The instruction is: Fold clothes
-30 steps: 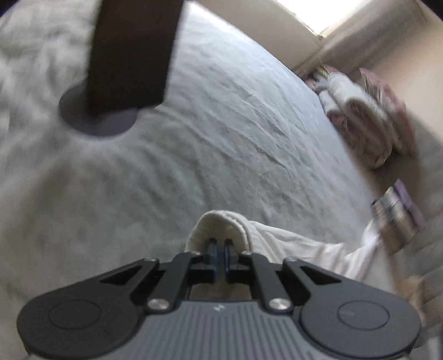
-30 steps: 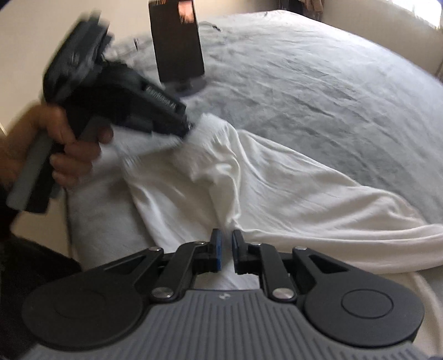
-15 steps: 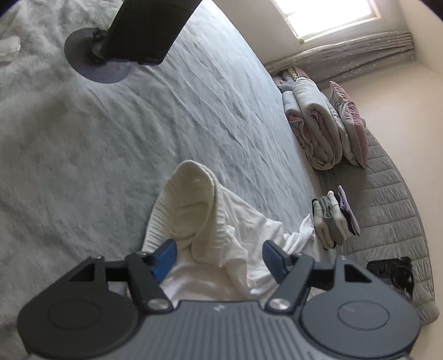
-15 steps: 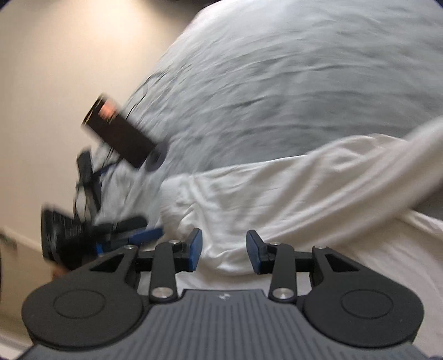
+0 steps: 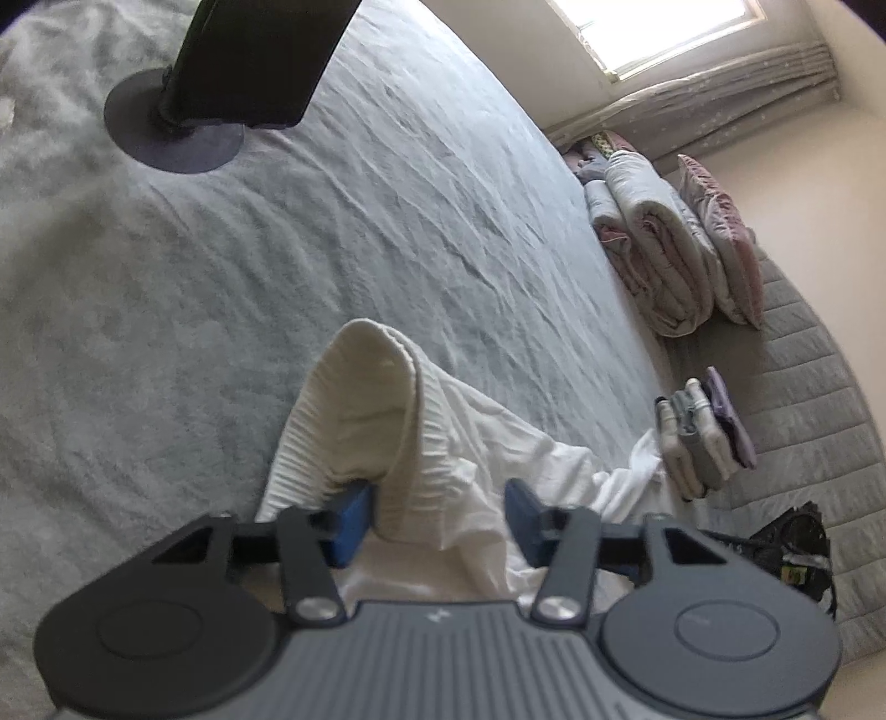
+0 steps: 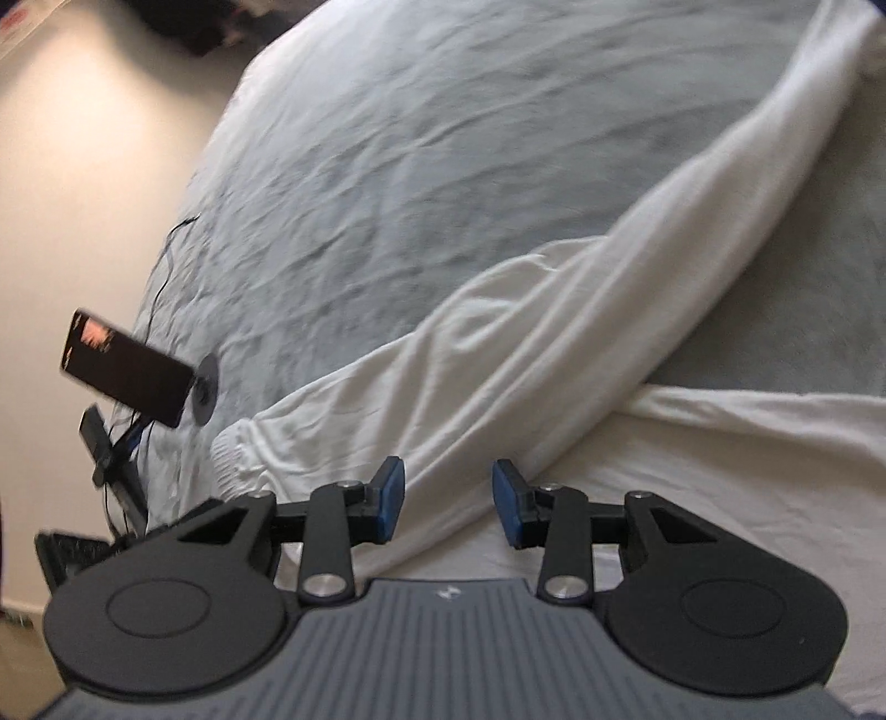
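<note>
White garment [image 5: 459,443]: spread on grey bed [image 5: 387,232], ribbed cuff raised.
Left tool [image 5: 437,520]: wide open, straddling cuff, gripping nothing.
Right tool [image 6: 448,498]: open, empty, over sleeve [image 6: 554,354].

1. Daylight pours from the blown-out bright window [image 5: 673,33]; the grey wrinkled bedspread [image 5: 387,221] lies evenly lit.
2. Fisheye curvature bends every edge; the right view smears the dark phone on its stand [image 6: 130,368].
</note>
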A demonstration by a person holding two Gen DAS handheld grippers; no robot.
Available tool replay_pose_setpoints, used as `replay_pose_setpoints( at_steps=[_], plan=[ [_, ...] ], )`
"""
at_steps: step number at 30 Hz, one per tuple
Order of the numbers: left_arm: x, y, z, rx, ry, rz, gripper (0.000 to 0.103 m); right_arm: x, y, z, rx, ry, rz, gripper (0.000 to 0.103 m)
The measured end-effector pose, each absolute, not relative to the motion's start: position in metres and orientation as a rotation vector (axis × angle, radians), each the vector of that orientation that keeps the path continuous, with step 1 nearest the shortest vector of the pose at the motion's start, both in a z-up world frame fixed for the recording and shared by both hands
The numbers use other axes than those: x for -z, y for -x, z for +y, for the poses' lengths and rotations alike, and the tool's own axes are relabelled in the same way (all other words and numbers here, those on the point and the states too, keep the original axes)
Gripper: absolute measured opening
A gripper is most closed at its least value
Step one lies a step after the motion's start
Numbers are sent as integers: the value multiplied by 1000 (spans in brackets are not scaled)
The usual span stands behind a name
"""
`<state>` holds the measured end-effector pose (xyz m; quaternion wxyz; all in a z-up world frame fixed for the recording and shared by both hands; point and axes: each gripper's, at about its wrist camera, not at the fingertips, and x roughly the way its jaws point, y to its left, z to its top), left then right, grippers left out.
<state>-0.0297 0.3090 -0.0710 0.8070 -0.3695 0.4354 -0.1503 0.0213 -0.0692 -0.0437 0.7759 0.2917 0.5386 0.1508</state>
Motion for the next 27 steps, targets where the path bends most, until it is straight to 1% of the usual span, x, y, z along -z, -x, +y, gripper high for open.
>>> replay_pose_setpoints(
  at_steps=[2,3,5,6,8,9,11,14,16,19,25,26,27],
  plan=[
    [71,28,307,306,777,932,34,48,-23,-74,-304,-659,1170,40],
    [71,28,307,302,775,933,29,49,-23,-76,-298,-674,1167,40],
    [71,28,308,301,778,933,26,51,-23,-80,-284,-705,1160,36],
    [71,28,309,303,780,931,24,52,-23,-81,-274,-713,1158,30],
    [70,28,309,306,782,928,21,54,-23,-84,-256,-725,1158,24],
    [69,29,310,305,781,925,18,54,-22,-85,-249,-725,1157,18],
    [68,29,310,306,780,921,16,54,-22,-86,-236,-722,1153,12],
    [64,32,311,310,784,911,13,50,-20,-86,-236,-709,1139,10],
    [62,34,312,312,789,902,11,47,-19,-86,-237,-700,1129,3],
    [58,37,315,317,797,889,8,38,-14,-85,-236,-675,1090,1],
    [51,44,319,325,812,864,7,20,-7,-82,-249,-624,1032,2],
    [50,46,319,325,812,862,7,18,-6,-82,-255,-614,1029,3],
    [50,48,320,326,813,860,7,18,-6,-81,-261,-603,1037,12]
  ],
)
